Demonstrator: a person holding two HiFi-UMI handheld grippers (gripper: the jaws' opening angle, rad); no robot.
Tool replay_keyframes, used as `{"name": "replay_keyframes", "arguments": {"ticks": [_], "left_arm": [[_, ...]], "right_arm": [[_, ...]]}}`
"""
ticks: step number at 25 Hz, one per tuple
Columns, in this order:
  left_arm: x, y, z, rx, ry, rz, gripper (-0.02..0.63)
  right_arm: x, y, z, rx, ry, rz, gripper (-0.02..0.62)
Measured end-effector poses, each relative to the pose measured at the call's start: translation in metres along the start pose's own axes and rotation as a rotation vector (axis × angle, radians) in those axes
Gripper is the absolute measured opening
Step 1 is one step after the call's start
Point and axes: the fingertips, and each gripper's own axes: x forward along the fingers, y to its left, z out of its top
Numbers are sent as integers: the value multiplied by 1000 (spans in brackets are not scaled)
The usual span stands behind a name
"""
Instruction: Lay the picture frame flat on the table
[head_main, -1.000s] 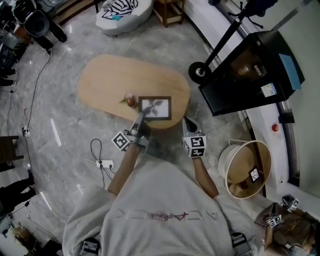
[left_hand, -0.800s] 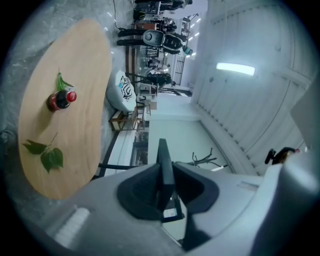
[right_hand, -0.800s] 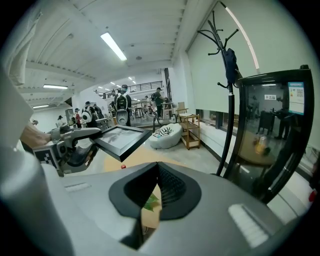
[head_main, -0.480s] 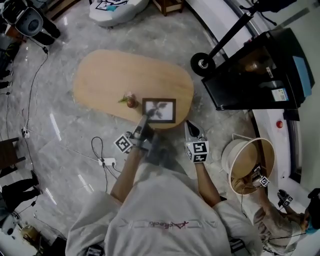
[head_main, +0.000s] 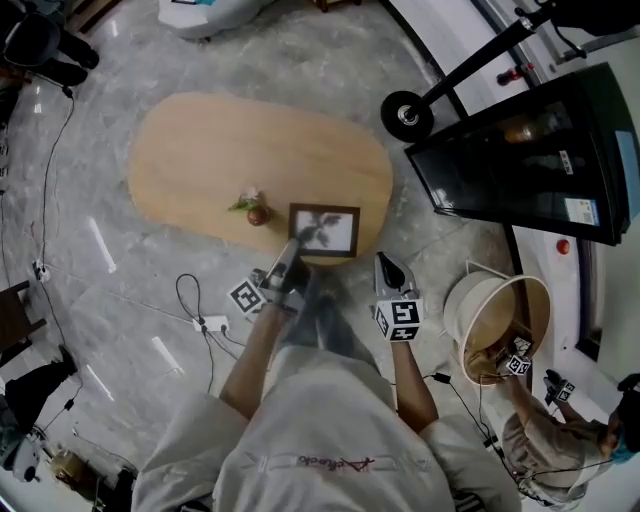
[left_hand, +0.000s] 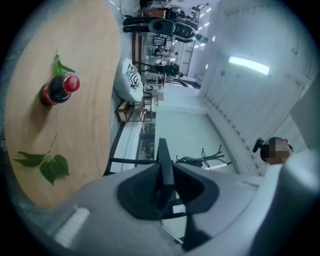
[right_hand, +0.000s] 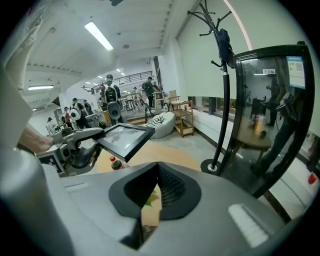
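From the head view, the picture frame sat picture-side up over the near right end of the oval wooden table, its near edge about level with the table's rim. The left gripper reached in from the person's side and met the frame at its near left corner. The right gripper hung just right of the frame and nearer the person, apart from it and off the table's edge, its jaws drawn to a point. A small dark bottle with a green sprig stood on the table just left of the frame. In the left gripper view, the frame appeared edge-on as a thin dark strip running straight up between the jaws, which were clamped on it from both sides. The bottle, red-capped there, stood well to the frame's left, and a loose leafy sprig lay on the wood nearer the camera. In the right gripper view, the frame was up and to the left, held clear above the table, nearly level with its glass facing up and one corner pinched in the left gripper. The right gripper's own jaws were closed together at the tips, with nothing between them and only the table and a leaf showing past them.
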Motion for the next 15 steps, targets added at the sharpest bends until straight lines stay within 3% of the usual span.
{"name": "replay_keyframes", "arguments": {"ticks": [9,15], "left_arm": [[7,82,7,-47,6,37,69],[12,121,1,-17,73,42,69]], "right_arm": [[35,-14,-57,27,71,-15,4],[50,-17,-85,44,91,-6,4]]}}
